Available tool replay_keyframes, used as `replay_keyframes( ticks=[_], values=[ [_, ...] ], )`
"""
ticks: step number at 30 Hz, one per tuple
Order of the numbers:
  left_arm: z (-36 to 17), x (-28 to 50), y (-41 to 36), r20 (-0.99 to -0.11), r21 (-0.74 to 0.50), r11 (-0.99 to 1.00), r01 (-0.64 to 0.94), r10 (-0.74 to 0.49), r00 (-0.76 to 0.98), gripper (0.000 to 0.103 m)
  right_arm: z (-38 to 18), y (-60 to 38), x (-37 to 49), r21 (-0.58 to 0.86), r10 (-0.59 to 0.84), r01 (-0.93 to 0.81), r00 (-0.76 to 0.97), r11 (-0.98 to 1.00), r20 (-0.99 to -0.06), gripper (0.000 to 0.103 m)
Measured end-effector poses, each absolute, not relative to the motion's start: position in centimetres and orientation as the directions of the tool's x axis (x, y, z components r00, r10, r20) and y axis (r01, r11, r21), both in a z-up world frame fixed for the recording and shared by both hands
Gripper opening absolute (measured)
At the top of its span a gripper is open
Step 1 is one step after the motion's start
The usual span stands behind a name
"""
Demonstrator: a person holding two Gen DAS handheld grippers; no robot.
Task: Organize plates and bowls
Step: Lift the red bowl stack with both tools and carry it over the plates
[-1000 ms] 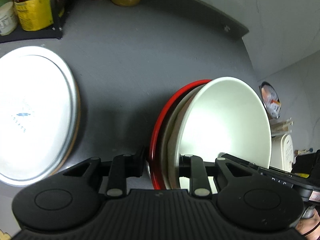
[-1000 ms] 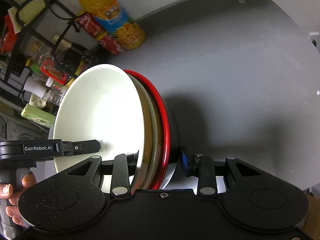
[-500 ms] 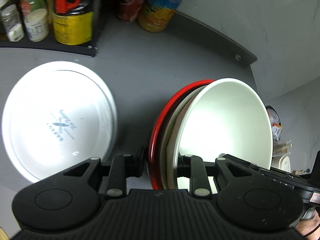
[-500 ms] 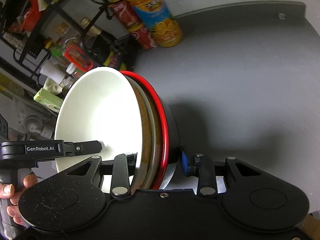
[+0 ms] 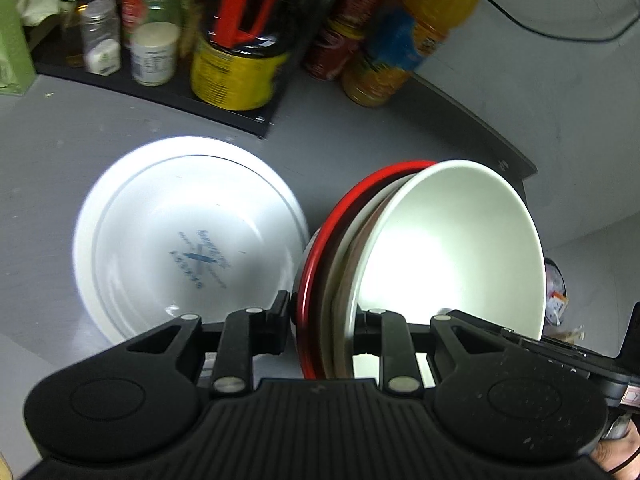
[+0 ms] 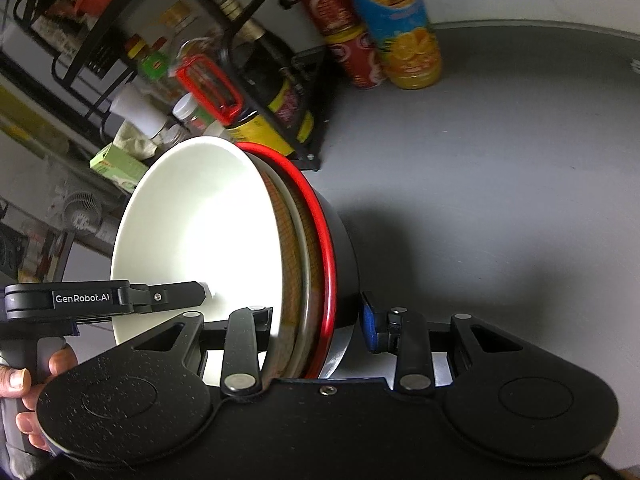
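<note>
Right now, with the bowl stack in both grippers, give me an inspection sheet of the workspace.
Surface: grey countertop, bare on its right side.
Job's things: nested bowl stack, white bowl innermost, red-rimmed black bowl outermost, held on edge; white plate flat on the counter beside it.
Clutter: orange juice bottle, red cans, spice jars on a black rack.
Grippers: left gripper and right gripper, jaws clamped on opposite rims of the stack.
Cables: black cable along the wall.
Surroundings: small fan, blurred.

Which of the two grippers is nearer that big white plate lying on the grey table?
Left. The left gripper hangs just beside the white plate; the right gripper clamps the bowl stack's opposite side.
</note>
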State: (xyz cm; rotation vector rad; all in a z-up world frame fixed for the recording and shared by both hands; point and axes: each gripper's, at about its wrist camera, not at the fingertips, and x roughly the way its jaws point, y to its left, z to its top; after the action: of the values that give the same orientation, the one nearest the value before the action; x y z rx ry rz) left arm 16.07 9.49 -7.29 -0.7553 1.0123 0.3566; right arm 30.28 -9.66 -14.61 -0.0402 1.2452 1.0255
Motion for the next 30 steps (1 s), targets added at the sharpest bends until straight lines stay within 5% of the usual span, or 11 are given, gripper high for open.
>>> replay_keyframes(
  ticks=[30],
  values=[
    [-10.0, 11.5, 19.2, -0.884, -0.389, 0.579, -0.717, -0.014, 0.468, 0.025, -18.3, -1.8, 28.5, 0.473, 0.535, -0.654, -0.122, 0.591, -0.836, 0.033]
  ],
)
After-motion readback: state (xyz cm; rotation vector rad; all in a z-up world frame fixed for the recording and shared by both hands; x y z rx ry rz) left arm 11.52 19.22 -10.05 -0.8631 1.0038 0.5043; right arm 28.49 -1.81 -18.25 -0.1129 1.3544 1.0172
